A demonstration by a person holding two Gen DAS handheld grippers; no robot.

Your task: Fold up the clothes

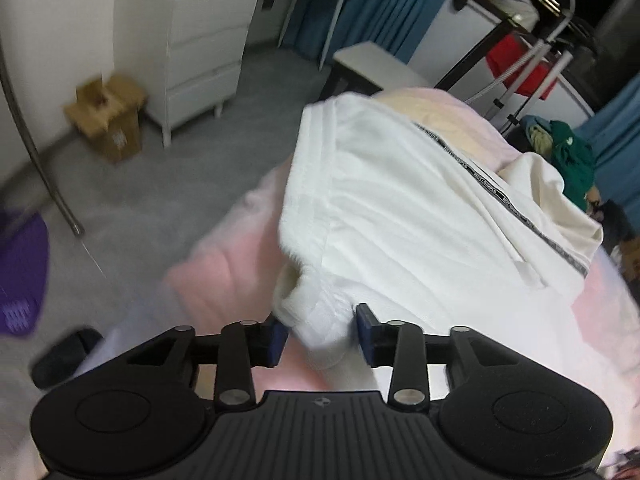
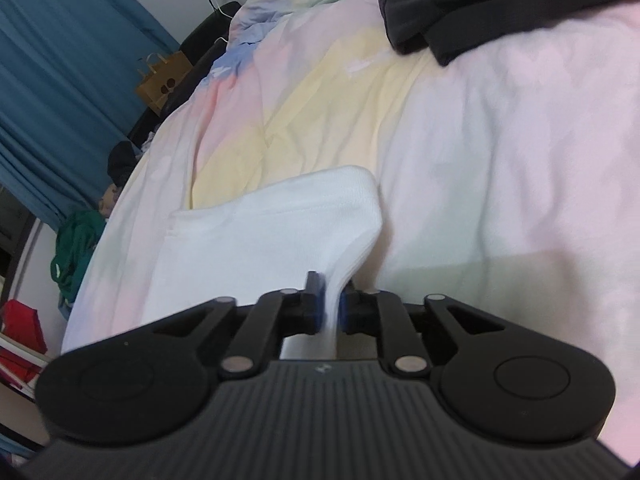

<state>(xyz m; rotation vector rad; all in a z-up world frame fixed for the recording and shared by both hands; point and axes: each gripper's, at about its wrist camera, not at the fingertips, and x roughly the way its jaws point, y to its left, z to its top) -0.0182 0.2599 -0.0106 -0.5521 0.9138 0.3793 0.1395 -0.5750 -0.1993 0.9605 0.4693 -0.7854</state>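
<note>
Left wrist view: we see the white hoodie [image 1: 420, 208] on the bed [image 1: 208, 276] near its edge, floor beyond; left gripper [image 1: 322, 336] stands wide, cloth between, pads clear. Right wrist view: right gripper [image 2: 330, 304] narrow, white cloth between the pads; whether it's pinched we can't tell. Open bedding ahead, dark garment [image 2: 500, 4] far.

The right gripper [image 2: 331, 304] was seen with a fold of the white garment [image 2: 280, 236] between its blue pads [image 2: 316, 300], the jaws narrowly parted. Contact of the pads with the cloth could not be determined. The garment was spread on the bed's pastel quilt [image 2: 500, 160]. A dark garment [image 2: 480, 8] lay at the quilt's upper edge. Blue curtains [image 2: 52, 80] were noted at left.
</note>
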